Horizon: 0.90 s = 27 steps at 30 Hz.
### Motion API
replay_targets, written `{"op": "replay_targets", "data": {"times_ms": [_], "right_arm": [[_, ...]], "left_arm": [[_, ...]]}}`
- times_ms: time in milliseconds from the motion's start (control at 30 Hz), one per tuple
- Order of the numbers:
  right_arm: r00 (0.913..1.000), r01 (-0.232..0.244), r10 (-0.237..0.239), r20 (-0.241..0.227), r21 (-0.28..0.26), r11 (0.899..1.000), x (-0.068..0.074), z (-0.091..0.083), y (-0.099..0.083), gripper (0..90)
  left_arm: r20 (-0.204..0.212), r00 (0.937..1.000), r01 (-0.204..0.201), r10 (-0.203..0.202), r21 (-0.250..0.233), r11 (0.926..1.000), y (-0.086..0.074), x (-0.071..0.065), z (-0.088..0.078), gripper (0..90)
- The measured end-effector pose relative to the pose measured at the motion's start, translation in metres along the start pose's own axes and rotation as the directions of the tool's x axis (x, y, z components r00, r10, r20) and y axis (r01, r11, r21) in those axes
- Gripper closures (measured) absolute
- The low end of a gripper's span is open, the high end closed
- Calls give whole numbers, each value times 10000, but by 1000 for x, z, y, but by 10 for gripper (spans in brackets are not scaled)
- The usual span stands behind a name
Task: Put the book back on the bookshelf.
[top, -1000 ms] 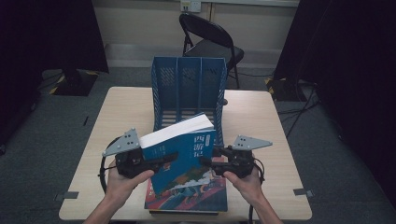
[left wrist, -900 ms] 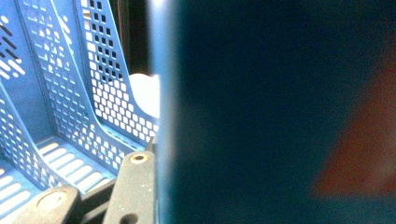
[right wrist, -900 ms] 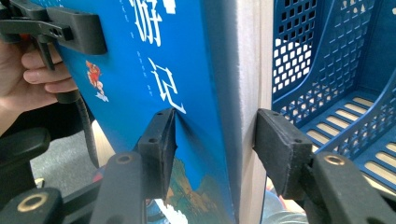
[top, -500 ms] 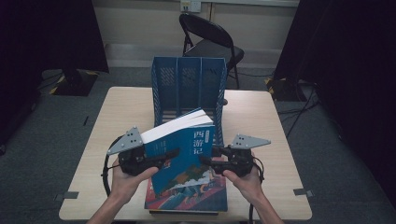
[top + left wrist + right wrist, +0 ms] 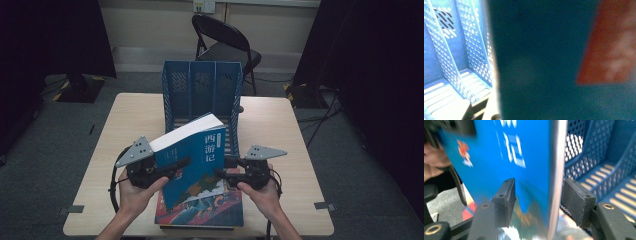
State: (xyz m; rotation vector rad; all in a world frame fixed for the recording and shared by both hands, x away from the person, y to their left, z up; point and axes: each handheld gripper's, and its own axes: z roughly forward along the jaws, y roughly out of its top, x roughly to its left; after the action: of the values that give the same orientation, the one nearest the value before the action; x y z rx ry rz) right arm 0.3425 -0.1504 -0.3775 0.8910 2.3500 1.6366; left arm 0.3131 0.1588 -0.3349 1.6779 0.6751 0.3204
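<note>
Two books sat at the near edge of the wooden table (image 5: pixel 125 112), and behind them stood the blue file rack (image 5: pixel 200 87), its open compartments facing the person. One book (image 5: pixel 210 212) lay flat on the tabletop. The blue book (image 5: pixel 192 160) rose above it, tilted, its spine toward the right gripper and its white page edge angled up toward the rack. It was lifted off the lower book at the far end, just in front of the rack.

Both forearms came in from the bottom of the high view, hands level and turned inward toward each other. The left gripper (image 5: pixel 172 165) reached in from the book's left side, one jaw lying across the cover; it was pinching the blue book. The right gripper (image 5: pixel 225 172) faced the spine edge; its jaws had just been opening, and in the right gripper view its pads (image 5: pixel 507 195) stood spread on either side of the book, clear of it on the spine side.
</note>
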Motion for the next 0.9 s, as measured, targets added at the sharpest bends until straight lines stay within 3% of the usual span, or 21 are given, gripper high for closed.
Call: {"op": "replay_targets", "data": {"times_ms": [133, 200, 233, 267, 333, 533, 600, 833, 900], "right_arm": [[9981, -547, 538, 299, 284, 9981, -13, -10, -21, 395], [9949, -829, 808, 598, 334, 9960, -19, -16, -31, 387], [9949, -829, 808, 598, 334, 9960, -19, -16, -31, 387], [9920, -945, 909, 874, 373, 9948, -22, -19, -35, 383], [9816, -1359, 1279, 1421, 482, 9896, -32, -27, -48, 363], [9630, -1822, 1718, 2075, 322, 9827, -45, -39, -61, 345], [9518, -2005, 1879, 2426, 284, 9793, -48, -41, -63, 341], [9458, -2132, 1988, 2568, 293, 9766, -54, -41, -65, 339], [9454, -2162, 2011, 2566, 317, 9758, -54, -40, -64, 339]], "left_arm": [[-41, 9986, 527, -527, -41, 9986, -1, 8, -6, 607], [-337, 9936, 1084, -1082, 50, 9941, 1, 10, -7, 607], [-337, 9936, 1084, -1082, 50, 9941, 1, 10, -7, 608], [-478, 9907, 1282, -1276, 98, 9917, 2, 11, -7, 608], [-334, 9876, 1534, -1533, -2, 9882, -1, 19, -10, 610], [-795, 9847, 1553, -1549, -17, 9879, 0, 24, -22, 612], [-893, 9843, 1531, -1524, 12, 9882, 0, 25, -26, 613], [-1307, 9783, 1628, -1610, 35, 9866, 2, 38, -49, 614], [-1319, 9795, 1519, -1521, -116, 9883, 2, 40, -52, 614]]}}
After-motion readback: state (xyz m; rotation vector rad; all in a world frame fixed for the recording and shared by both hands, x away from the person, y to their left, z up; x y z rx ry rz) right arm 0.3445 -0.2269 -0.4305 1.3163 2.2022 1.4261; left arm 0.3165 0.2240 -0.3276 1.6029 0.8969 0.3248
